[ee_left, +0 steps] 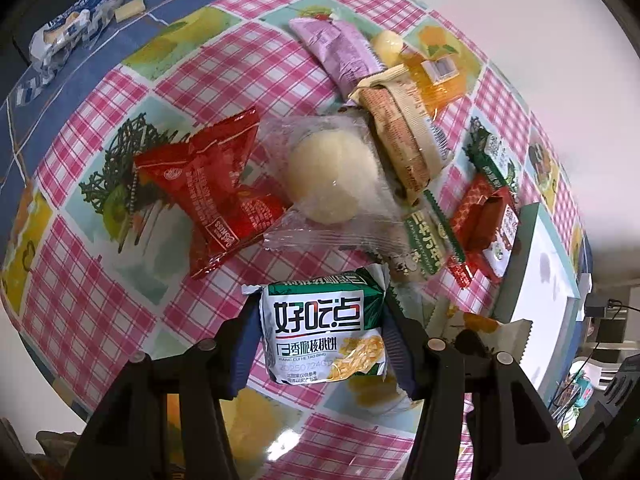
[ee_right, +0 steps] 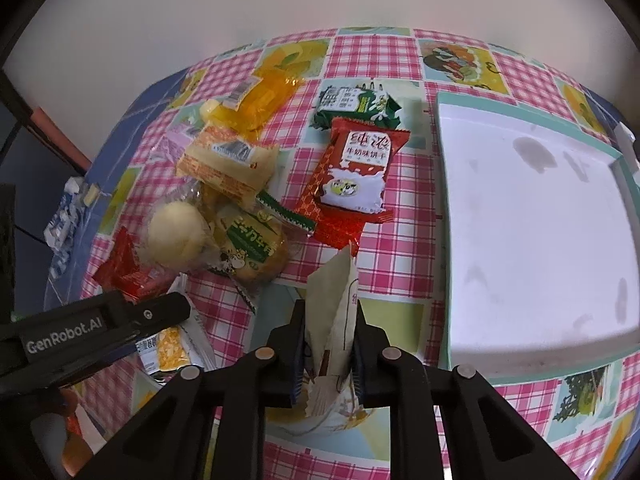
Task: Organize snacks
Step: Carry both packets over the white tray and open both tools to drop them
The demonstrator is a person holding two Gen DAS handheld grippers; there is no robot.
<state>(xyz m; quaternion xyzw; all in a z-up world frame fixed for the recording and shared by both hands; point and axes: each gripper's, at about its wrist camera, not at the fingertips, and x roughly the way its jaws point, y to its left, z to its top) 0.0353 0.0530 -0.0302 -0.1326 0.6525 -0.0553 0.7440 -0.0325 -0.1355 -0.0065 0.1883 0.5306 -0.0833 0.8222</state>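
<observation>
I see a table covered with a pink checked tablecloth [ee_right: 360,52] with fruit pictures, a plain pale wall [ee_right: 200,8] behind it, and a cluttered dark shelf [ee_left: 600,364] at the right

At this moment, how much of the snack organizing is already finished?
Nothing looks done: the white tray holds no snacks. In hand: the left gripper clamps a green walnut-cookie packet, and the right gripper pinches a beige packet. Left: the pile, including the red milk-biscuit packet.
</observation>
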